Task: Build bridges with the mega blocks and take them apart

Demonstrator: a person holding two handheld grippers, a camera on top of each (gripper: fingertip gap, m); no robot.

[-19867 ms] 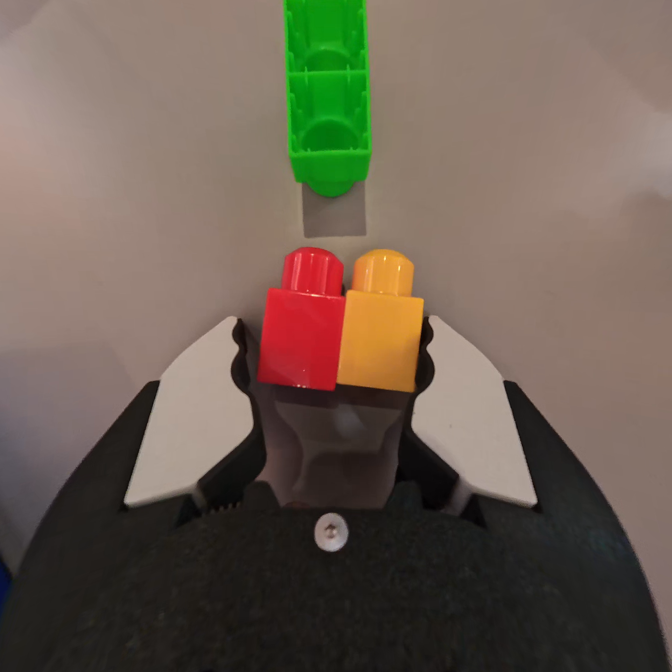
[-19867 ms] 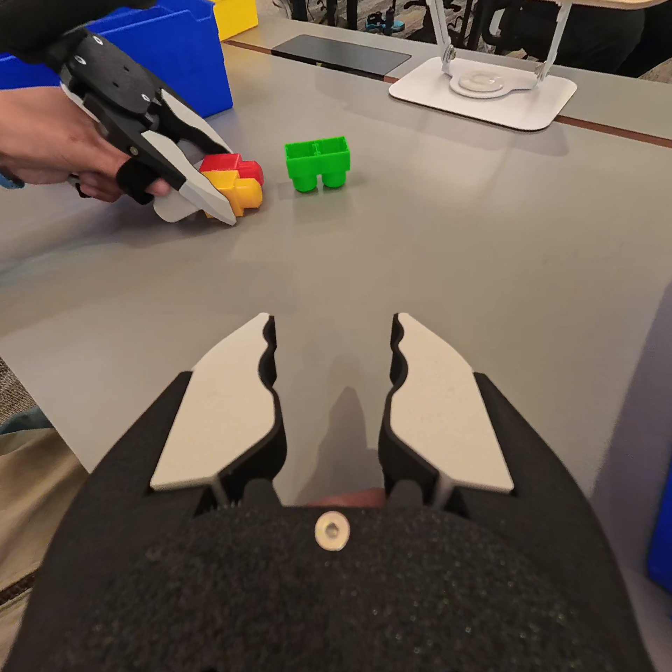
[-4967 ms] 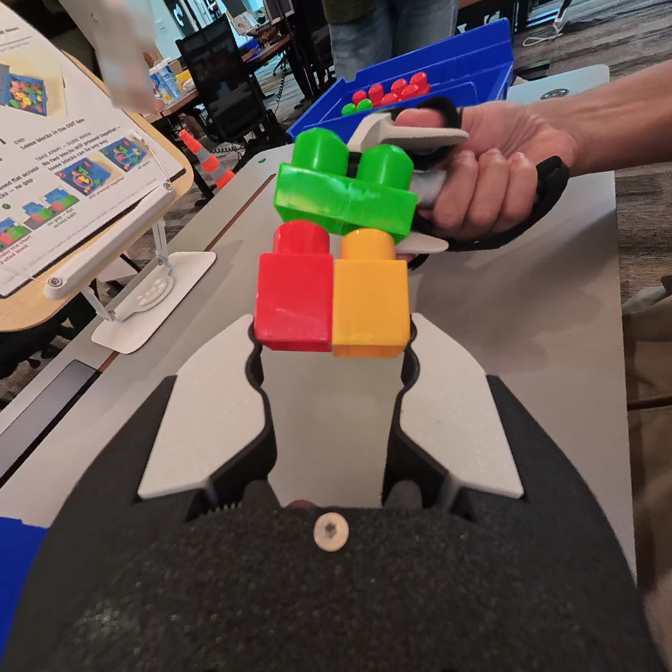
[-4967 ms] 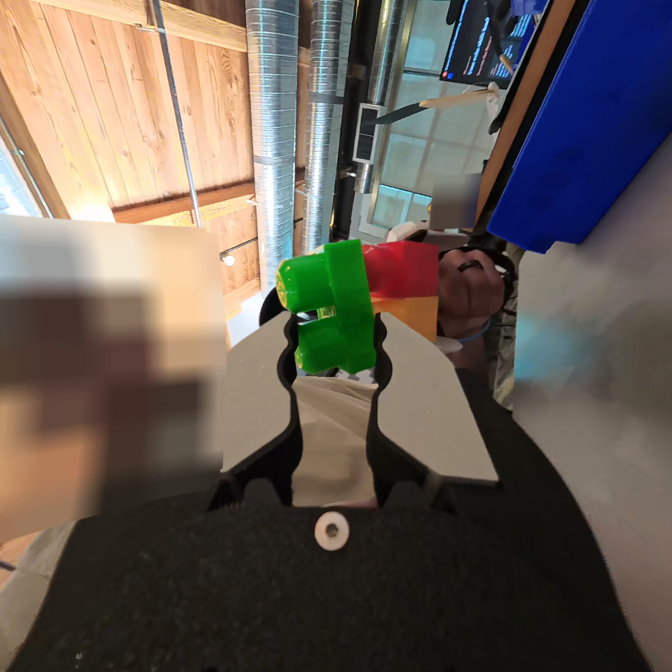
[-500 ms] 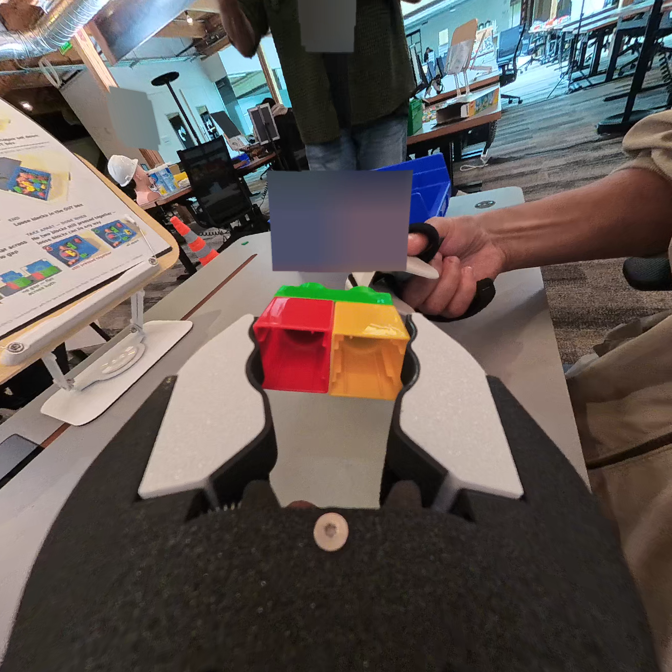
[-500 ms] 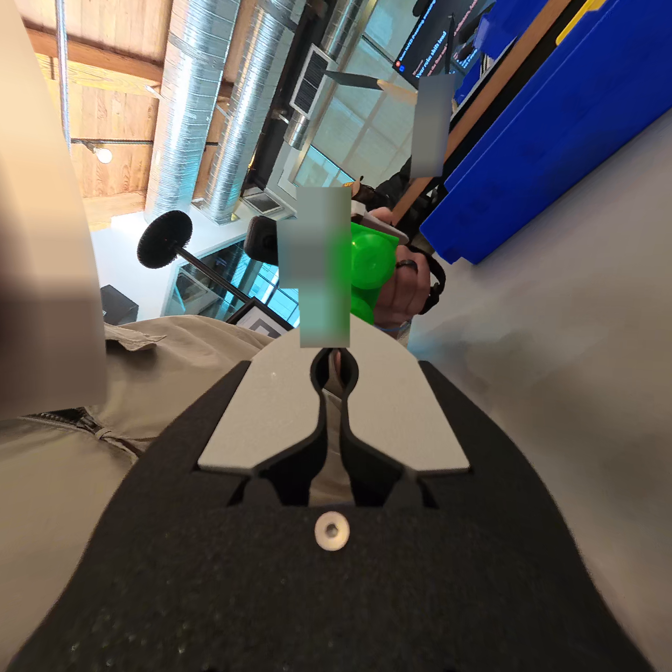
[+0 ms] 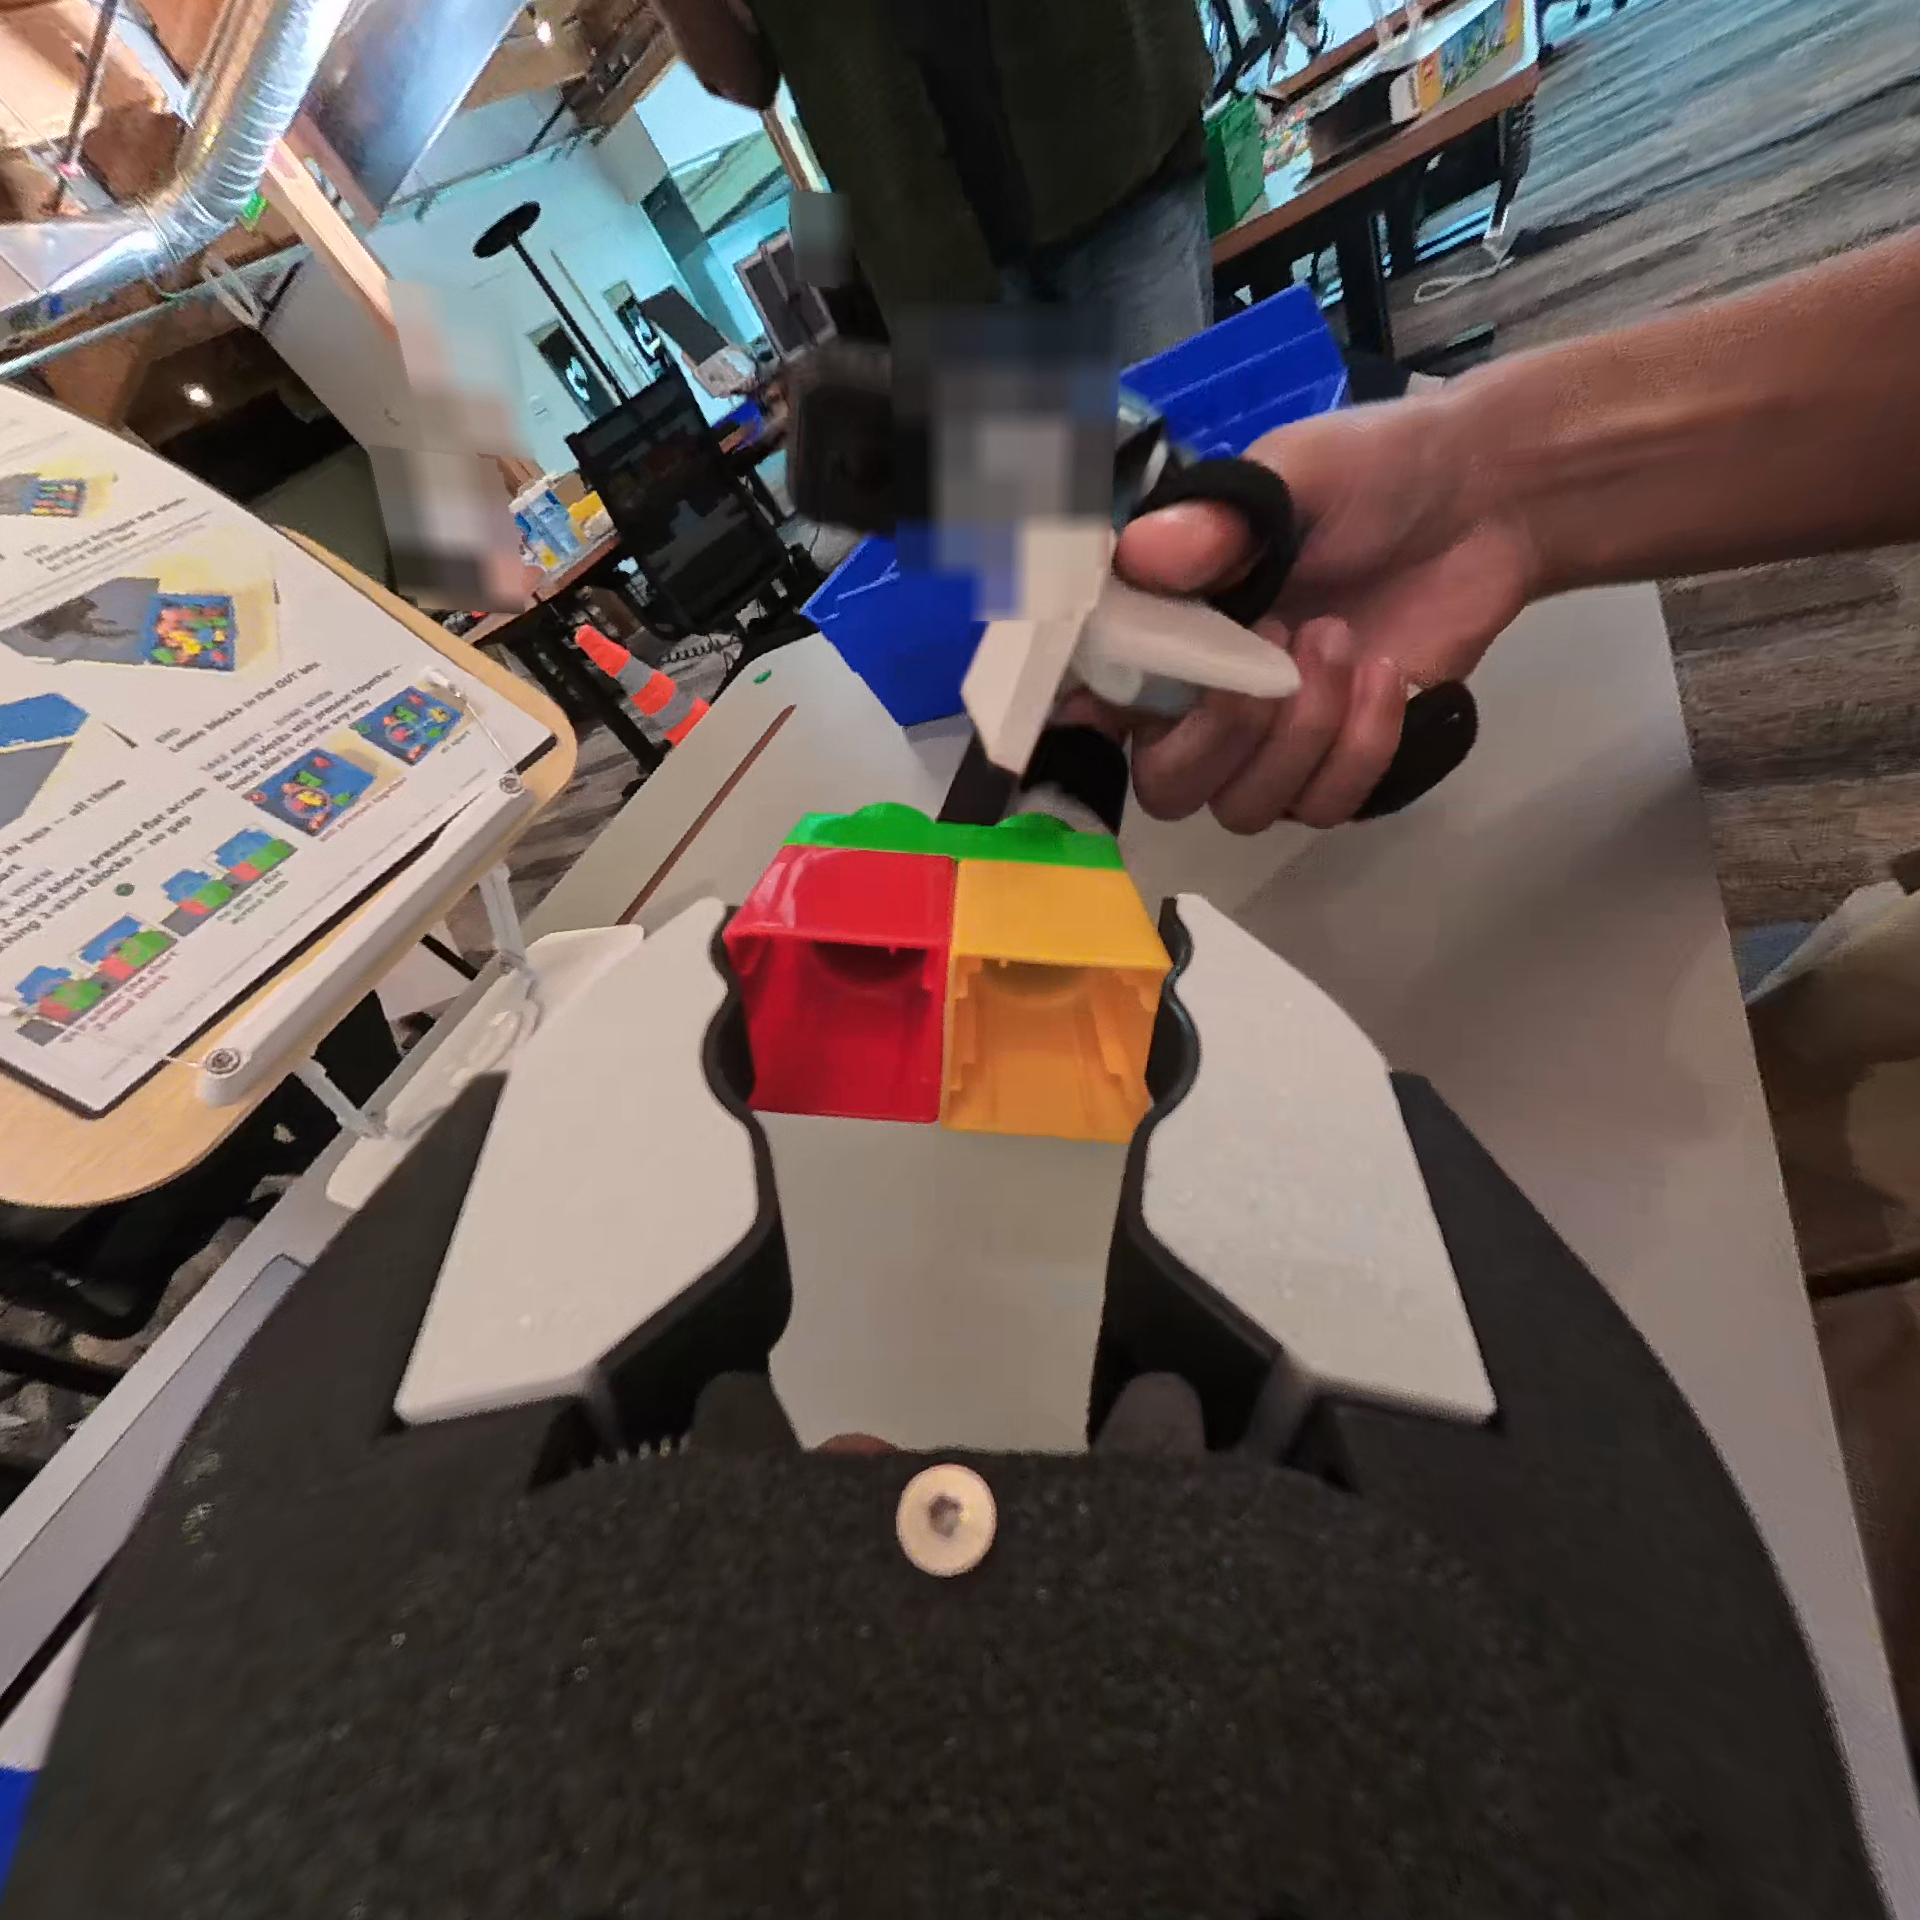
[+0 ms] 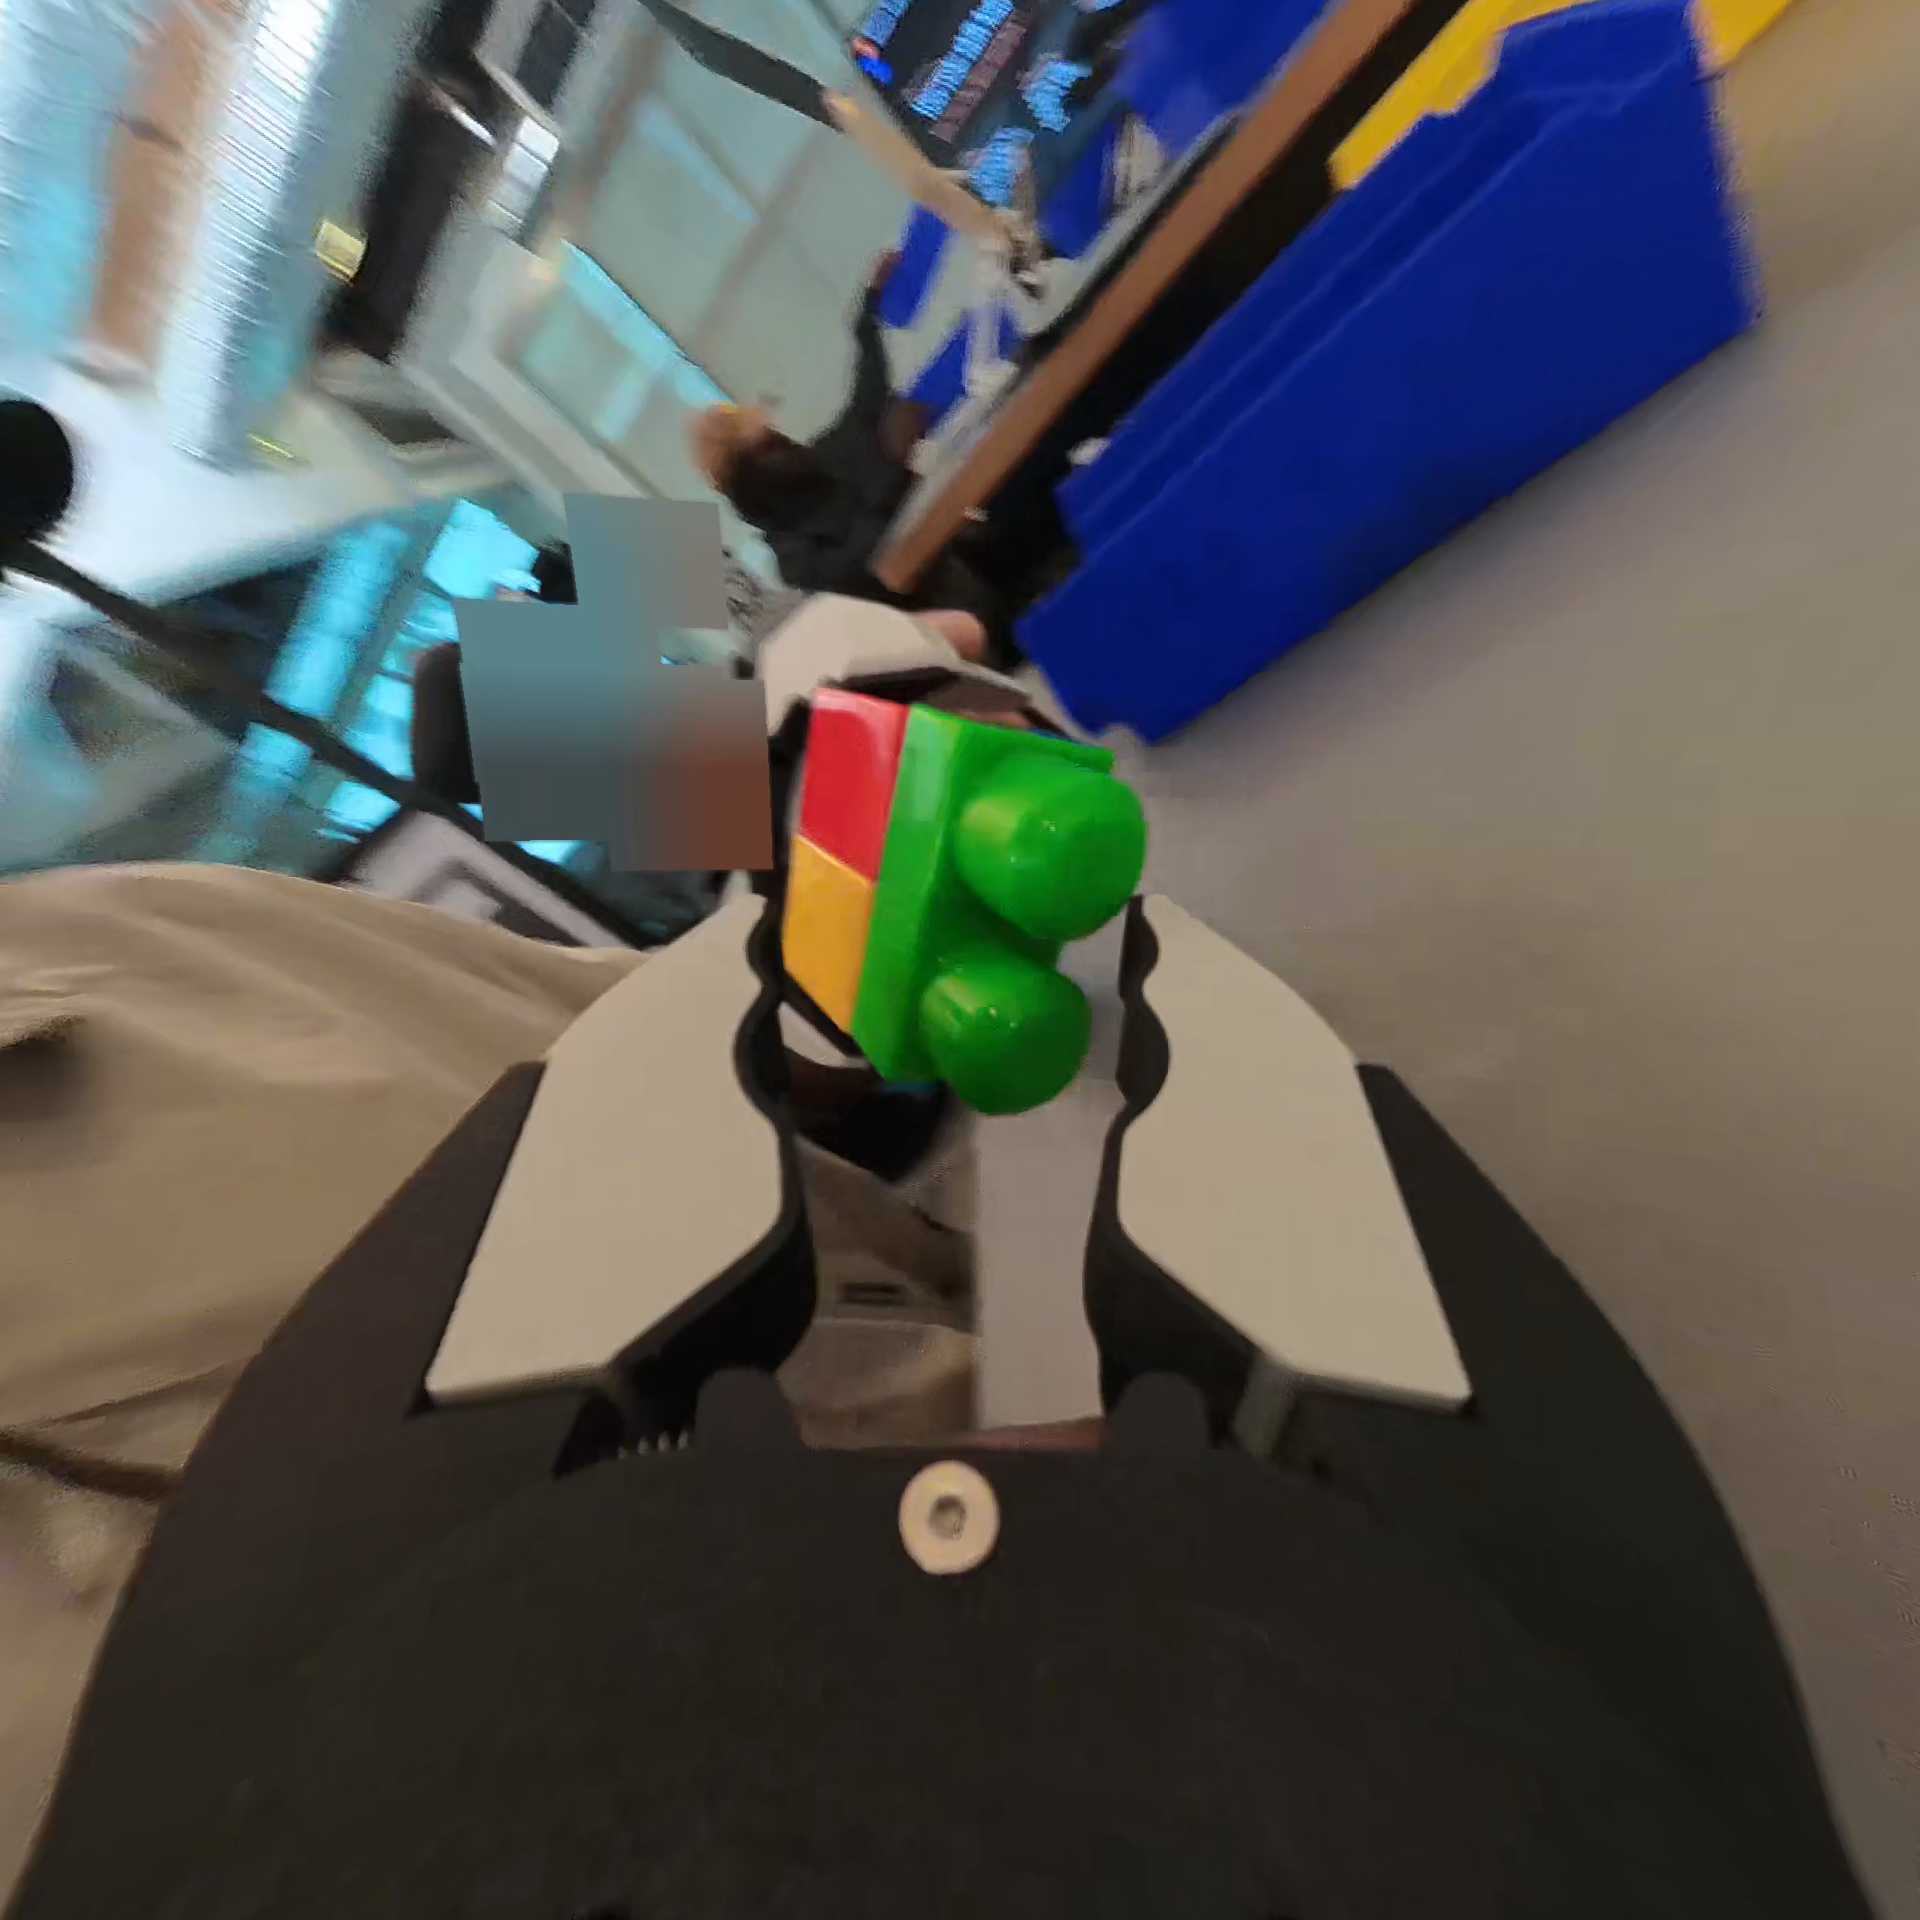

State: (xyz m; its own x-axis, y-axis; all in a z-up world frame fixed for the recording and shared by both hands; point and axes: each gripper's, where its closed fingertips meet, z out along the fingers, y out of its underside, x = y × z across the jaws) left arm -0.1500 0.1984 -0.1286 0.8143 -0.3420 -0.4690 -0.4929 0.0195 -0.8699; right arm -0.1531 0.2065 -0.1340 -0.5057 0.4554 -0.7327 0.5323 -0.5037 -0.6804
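Observation:
A small bridge is held in the air above the grey table (image 7: 1475,1091): a red block (image 7: 842,987) and an orange block (image 7: 1049,1008) side by side, with a green two-stud block (image 7: 956,836) pressed across them. My left gripper (image 7: 945,997) is shut on the red and orange pair, whose hollow undersides face the camera. In the right wrist view the green block (image 8: 977,914) shows its two studs, with the red block (image 8: 847,769) and orange block (image 8: 826,925) behind it. My right gripper (image 8: 945,935) is open, its fingertips either side of the bridge; contact cannot be told. It also shows in the left wrist view (image 7: 1132,717), in a hand.
A blue bin (image 7: 1236,384) stands at the table's far end. Another blue bin (image 8: 1403,416) with a yellow one (image 8: 1382,135) behind it shows in the right wrist view. An instruction board on a stand (image 7: 260,790) is at the left. A person stands behind the table. The grippers are tip to tip, or close to it.
My right gripper has opened from nearly shut and now faces the bridge up close. My left gripper still holds the red and orange pair, slightly tilted.

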